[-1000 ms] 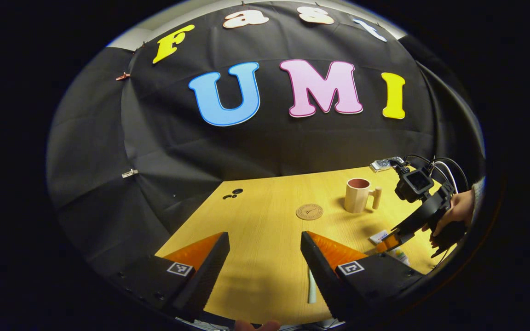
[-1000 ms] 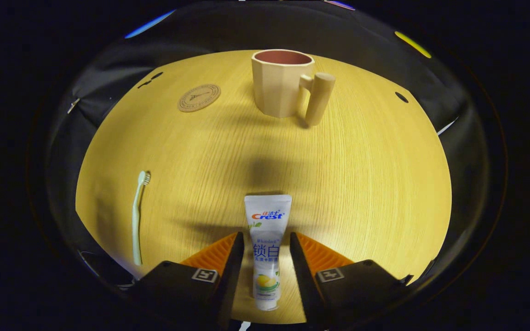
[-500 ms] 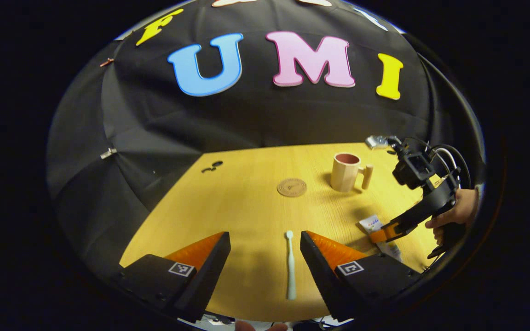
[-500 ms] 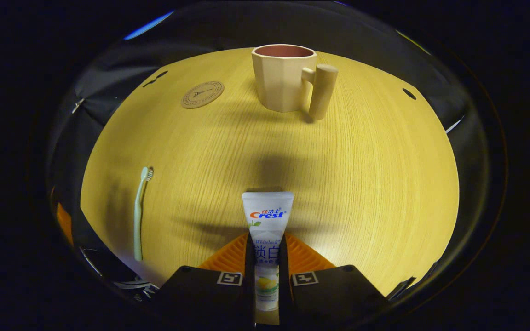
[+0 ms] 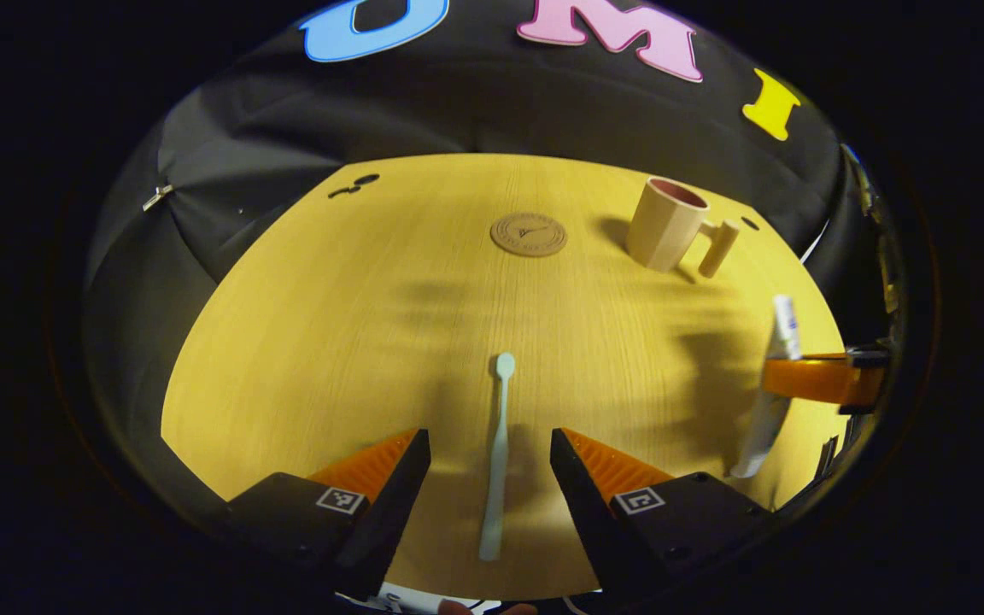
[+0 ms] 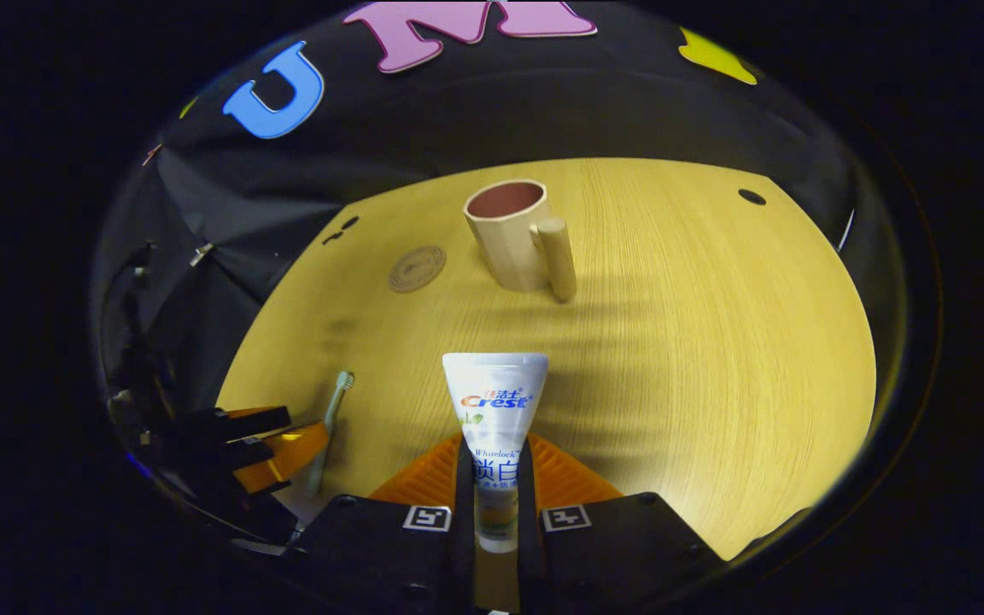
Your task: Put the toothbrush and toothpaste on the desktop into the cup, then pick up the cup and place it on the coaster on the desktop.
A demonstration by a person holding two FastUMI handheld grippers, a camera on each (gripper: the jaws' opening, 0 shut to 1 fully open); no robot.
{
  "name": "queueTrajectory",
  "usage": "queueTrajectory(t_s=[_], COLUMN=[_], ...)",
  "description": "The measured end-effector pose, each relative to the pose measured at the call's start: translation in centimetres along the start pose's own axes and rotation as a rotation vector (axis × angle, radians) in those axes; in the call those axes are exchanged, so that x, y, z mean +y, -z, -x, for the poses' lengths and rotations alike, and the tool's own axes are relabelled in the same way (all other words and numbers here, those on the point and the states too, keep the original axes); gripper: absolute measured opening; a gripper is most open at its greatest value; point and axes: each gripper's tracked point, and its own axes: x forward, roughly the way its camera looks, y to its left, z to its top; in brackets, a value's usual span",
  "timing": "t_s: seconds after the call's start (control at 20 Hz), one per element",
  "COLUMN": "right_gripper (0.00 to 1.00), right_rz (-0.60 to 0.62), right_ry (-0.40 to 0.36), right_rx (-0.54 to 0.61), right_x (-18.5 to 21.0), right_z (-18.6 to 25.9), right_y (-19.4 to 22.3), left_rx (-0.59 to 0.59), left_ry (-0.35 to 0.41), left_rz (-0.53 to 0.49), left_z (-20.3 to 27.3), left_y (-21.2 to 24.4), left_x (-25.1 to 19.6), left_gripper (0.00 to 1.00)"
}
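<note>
Right gripper (image 6: pixel 496 500) pinches the toothpaste (image 6: pixel 494 427) for the cup (image 6: pixel 511 232) — left gripper (image 5: pixel 490 465), spread, straddles the toothbrush (image 5: pixel 497 457) on the counter (image 5: pixel 330 325).

The toothpaste (image 6: pixel 494 444) has its lower end hidden between the right gripper (image 6: pixel 492 478) fingers; the coaster (image 6: pixel 417 268) print is too small to make out.

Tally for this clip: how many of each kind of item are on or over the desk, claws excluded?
Toothbrush: 1
Toothpaste tube: 1
Cup: 1
Coaster: 1
Total: 4
</note>
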Motion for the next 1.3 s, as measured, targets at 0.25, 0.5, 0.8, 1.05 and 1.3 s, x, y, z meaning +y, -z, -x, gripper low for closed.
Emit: queueTrajectory(t_s=[0.25, 0.5, 0.8, 1.05, 1.3], right_gripper=[0.23, 0.23, 0.23, 0.23, 0.23], right_rz=[0.006, 0.027, 0.007, -0.010, 0.008], right_ry=[-0.077, -0.092, -0.086, -0.094, -0.123], right_rx=[-0.160, -0.221, -0.257, -0.293, -0.364], right_x=[0.3, -0.9, -2.7, -3.5, -2.2], right_z=[2.5, 4.0, 5.7, 6.0, 7.0], right_y=[-2.8, -5.1, -6.6, -7.9, -10.6], left_rx=[0.086, 0.129, 0.166, 0.103, -0.124], left_ry=[-0.028, -0.019, 0.043, 0.106, 0.201], left_rz=[-0.084, -0.105, -0.137, -0.121, -0.100], left_z=[-1.4, -1.6, -1.8, -1.3, 2.1], left_y=[0.9, 1.3, 1.3, 0.8, -4.2], left_x=[-0.2, -1.2, -3.2, -4.1, -6.5], left_gripper=[0.87, 0.82, 0.17, 0.06, 0.06])
